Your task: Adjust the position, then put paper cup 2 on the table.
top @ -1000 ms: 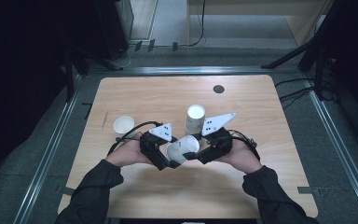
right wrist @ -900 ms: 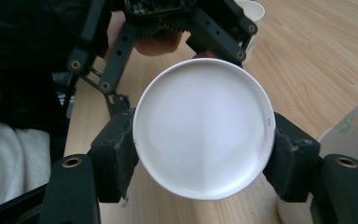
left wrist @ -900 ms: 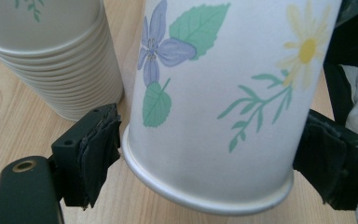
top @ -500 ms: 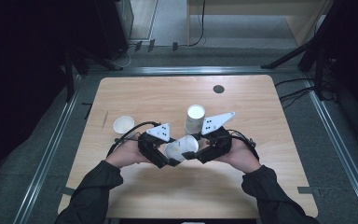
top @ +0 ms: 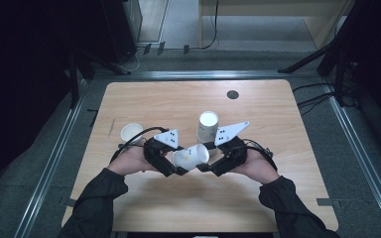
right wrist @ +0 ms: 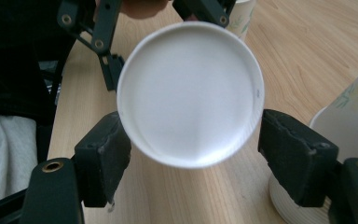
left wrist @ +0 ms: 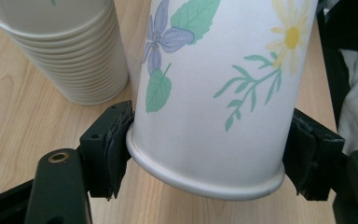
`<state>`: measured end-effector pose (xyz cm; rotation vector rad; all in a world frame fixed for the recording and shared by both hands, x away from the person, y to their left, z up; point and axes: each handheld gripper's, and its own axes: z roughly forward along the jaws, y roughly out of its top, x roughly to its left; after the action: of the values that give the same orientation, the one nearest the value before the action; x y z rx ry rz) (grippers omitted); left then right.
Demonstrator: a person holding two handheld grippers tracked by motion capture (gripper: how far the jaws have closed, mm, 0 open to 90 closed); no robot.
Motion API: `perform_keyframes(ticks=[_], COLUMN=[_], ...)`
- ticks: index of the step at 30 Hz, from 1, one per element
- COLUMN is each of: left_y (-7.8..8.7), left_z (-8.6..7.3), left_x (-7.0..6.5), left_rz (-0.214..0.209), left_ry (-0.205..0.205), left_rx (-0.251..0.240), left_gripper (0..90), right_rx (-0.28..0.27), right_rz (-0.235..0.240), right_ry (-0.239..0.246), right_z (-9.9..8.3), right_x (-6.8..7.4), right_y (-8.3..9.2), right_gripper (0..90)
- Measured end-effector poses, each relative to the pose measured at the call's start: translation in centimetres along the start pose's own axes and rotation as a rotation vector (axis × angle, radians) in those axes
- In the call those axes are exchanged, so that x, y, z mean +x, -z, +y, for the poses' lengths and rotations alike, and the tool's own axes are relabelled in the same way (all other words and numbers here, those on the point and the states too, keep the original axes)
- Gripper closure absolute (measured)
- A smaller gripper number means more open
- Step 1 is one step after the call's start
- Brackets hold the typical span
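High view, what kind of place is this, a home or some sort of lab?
Probably a lab or recording workspace, not a home: a bare wooden table bordered by metal rails on a grey floor, cables trailing across that floor, and dark stand legs around it.

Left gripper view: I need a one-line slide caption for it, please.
Left gripper clamps a floral paper cup near its rim, beside a stack of cups.

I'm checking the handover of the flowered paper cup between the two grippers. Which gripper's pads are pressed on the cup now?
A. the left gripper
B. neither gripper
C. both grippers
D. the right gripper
A. In the left gripper view the left gripper has both pads against the flowered cup near its rim, while in the right gripper view the right gripper shows gaps between its pads and the cup's base.
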<state>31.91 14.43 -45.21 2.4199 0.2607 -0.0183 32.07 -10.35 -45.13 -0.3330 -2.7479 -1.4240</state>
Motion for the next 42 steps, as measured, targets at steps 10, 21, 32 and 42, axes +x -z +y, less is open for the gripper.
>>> perform_keyframes(ticks=[10, 21, 32, 42], left_y=[0.7, -0.8, -2.5, -3.0], left_z=[0.7, 1.2, 1.8, 1.9], left_x=[0.4, 0.4, -0.1, -0.2], left_rz=[0.011, 0.008, -0.025, -0.048], left_ry=[-0.015, -0.05, -0.072, -0.076], left_rx=[0.078, 0.193, 0.24, 0.233], left_gripper=[26.3, 26.6, 26.5, 26.3], right_rx=[0.008, 0.024, 0.053, 0.101], right_rz=[-0.013, -0.024, 0.001, 0.03], right_ry=[0.002, 0.007, 0.02, 0.025], right_z=[-0.5, -1.0, -1.0, -1.1], right_x=[0.2, 0.3, 0.7, 0.8], right_y=[0.0, -0.4, -1.8, -2.4], right_gripper=[25.3, 23.9, 23.8, 34.4])
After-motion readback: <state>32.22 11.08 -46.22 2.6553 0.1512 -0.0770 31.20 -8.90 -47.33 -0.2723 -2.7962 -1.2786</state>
